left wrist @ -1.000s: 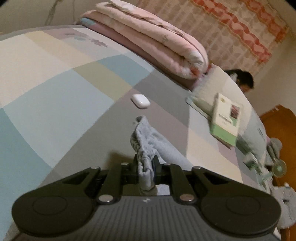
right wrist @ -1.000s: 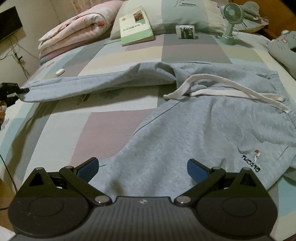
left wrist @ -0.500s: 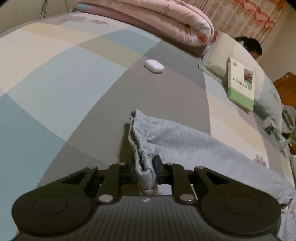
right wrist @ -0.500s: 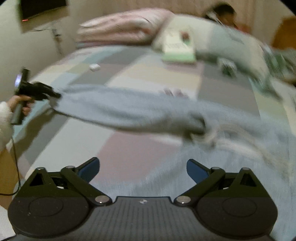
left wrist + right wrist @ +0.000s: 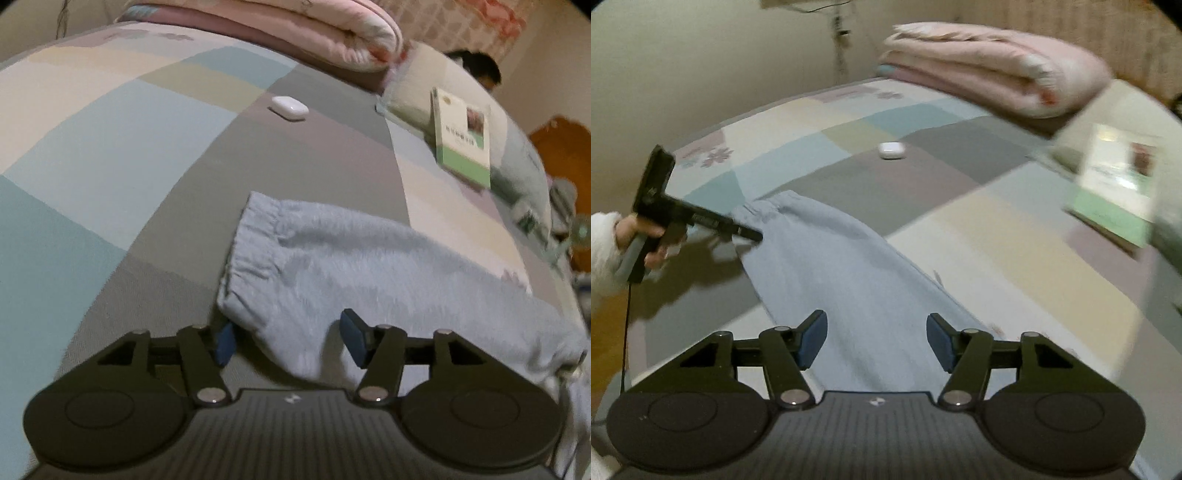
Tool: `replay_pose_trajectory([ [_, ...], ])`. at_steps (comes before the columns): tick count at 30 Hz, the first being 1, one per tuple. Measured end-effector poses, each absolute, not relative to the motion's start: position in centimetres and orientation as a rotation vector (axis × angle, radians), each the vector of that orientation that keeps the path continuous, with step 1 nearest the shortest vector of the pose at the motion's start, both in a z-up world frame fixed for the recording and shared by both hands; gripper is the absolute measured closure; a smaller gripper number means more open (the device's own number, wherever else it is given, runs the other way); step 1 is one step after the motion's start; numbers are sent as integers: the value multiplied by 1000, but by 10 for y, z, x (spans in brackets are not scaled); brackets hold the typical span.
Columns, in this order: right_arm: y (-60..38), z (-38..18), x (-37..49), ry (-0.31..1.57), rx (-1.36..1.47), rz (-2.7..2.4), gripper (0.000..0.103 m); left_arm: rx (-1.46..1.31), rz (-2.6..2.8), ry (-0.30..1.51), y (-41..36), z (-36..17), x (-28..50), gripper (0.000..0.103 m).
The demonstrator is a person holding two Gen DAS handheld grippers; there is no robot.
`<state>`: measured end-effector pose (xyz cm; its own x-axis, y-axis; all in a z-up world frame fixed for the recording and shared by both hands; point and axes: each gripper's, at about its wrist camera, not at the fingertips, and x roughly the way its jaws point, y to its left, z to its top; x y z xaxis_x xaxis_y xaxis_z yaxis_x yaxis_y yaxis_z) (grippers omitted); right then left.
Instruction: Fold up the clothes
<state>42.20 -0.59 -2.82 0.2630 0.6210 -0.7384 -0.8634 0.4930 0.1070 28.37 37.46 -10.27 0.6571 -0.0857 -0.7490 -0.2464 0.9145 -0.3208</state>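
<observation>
Your left gripper [image 5: 288, 338] has its jaws opening, and the cuff end of the grey trouser leg [image 5: 332, 266] lies between the blue pads [image 5: 223, 341] without being pressed by them. Your right gripper [image 5: 877, 339] is closing, its pads apart over the same leg with nothing pinched. The leg lies flat on the patchwork bedspread [image 5: 110, 155], its gathered cuff [image 5: 251, 243] ending at about 12 o'clock from your left gripper, the cloth running off toward 3 o'clock. From 9 to 12 o'clock of that gripper the bedspread is bare up to a small white case [image 5: 290, 107], which sits well apart from the cuff. Beyond it, at 12 to 1 o'clock, a folded pink quilt [image 5: 295, 33] closes off the far side, and at 2 o'clock a green and white book [image 5: 463, 140] leans on a pillow [image 5: 410, 99]. Only the right camera shows the bed's near left edge, with wood floor [image 5: 605, 332] below it, and your left hand [image 5: 642, 236] in a white fuzzy sleeve [image 5: 602, 251] gripping the tool's handle at the cuff. Only the left camera shows a dark-haired head [image 5: 476, 68] behind the pillow.
</observation>
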Motion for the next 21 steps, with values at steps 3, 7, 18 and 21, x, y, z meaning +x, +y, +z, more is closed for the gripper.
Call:
replay_pose_trajectory([
  [3, 34, -47, 460, 855, -306, 1121, 38, -447, 118, 855, 375, -101, 274, 45],
  [7, 84, -75, 510, 926, -220, 1212, 38, -617, 108, 826, 386, -108, 257, 44],
  [18, 159, -144, 584, 1113, -14, 1359, 42, -746, 67, 712, 404, -127, 255, 43],
  [21, 175, -148, 584, 1132, 16, 1401, 42, -736, 56, 700, 404, -129, 259, 43],
])
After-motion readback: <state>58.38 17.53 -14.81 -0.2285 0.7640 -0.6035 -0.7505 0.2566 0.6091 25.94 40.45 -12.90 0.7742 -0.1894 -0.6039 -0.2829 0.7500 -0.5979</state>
